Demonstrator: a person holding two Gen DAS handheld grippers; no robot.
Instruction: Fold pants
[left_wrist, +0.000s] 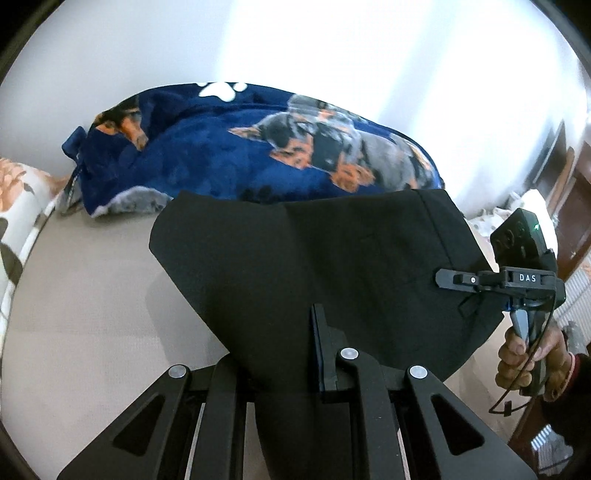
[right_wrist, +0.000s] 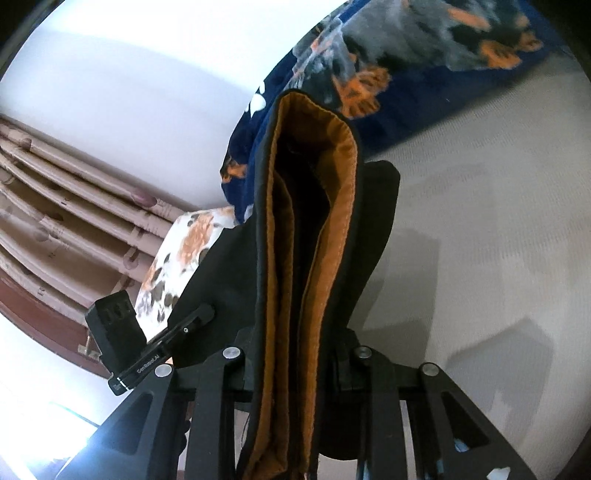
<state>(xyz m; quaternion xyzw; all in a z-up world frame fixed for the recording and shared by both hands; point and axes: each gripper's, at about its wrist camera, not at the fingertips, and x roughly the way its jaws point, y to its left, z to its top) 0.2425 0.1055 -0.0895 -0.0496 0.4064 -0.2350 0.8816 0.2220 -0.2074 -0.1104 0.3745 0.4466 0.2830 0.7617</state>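
Black pants with an orange-brown lining hang lifted over a beige bed sheet, stretched between both grippers. In the left wrist view my left gripper is shut on the near edge of the cloth; one finger shows and the cloth hides the other. My right gripper pinches the pants' right edge, with a person's hand on its handle. In the right wrist view the right gripper is shut on the folded waistband, which stands up between its jaws. The left gripper bites the cloth at left.
A blue blanket with a dog print lies bunched against the white wall behind the pants. A floral pillow sits at the far left. Pink curtains hang beyond it, and dark wooden furniture stands at the right.
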